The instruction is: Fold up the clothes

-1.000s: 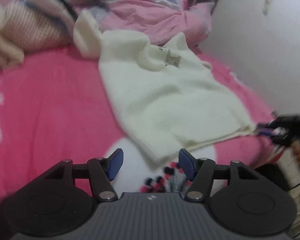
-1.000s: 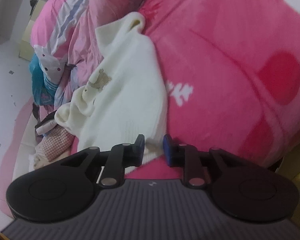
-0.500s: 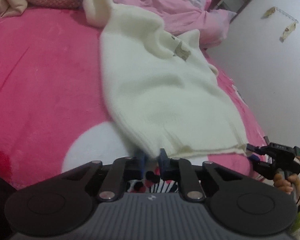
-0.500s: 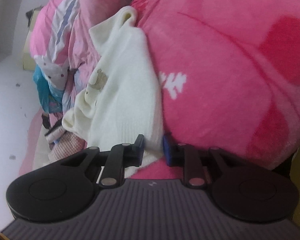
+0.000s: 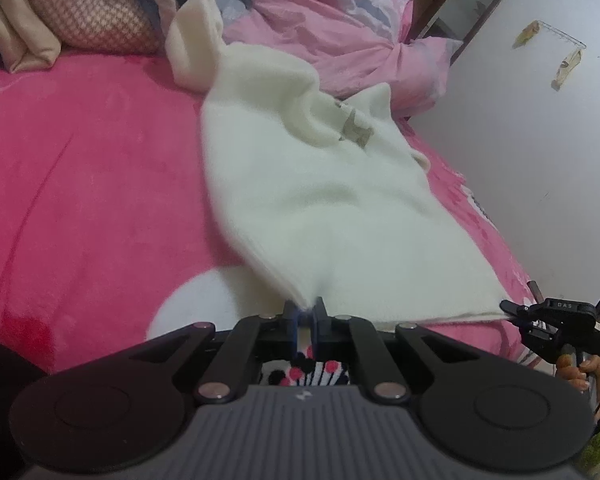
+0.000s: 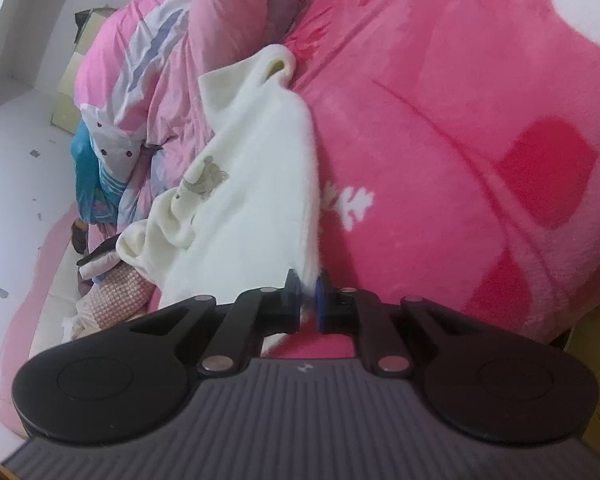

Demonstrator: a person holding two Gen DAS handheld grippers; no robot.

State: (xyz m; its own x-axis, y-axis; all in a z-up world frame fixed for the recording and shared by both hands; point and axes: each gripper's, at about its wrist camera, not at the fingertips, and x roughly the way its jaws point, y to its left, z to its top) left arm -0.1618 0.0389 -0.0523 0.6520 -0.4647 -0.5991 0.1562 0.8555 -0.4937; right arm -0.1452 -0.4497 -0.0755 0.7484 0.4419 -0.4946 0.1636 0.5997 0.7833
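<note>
A cream sweater [image 5: 320, 208] with a brown motif [image 5: 356, 128] near its collar lies stretched on the pink bed [image 5: 80, 200]. My left gripper [image 5: 305, 308] is closing its jaws on the near left corner of the hem, and the blue pads pinch the fabric. In the left wrist view, my right gripper [image 5: 510, 309] grips the hem's other corner at the far right, held by a hand [image 5: 580, 368]. In the right wrist view, the right gripper [image 6: 309, 286] is closing its jaws on the sweater [image 6: 252, 208], with cloth between the pads. The hem is taut between both grippers.
A crumpled pink quilt [image 5: 340, 28] and a checked garment pile [image 5: 84, 12] lie past the sweater's collar. A white wall [image 5: 540, 160] runs along the bed's right side. In the right wrist view, the pink blanket [image 6: 460, 140] spreads to the right and the quilt [image 6: 148, 60] lies upper left.
Both grippers went from open beside the hem to shut on it. The left one closed first, then the right. The hem now lifts slightly and is pulled straight.
</note>
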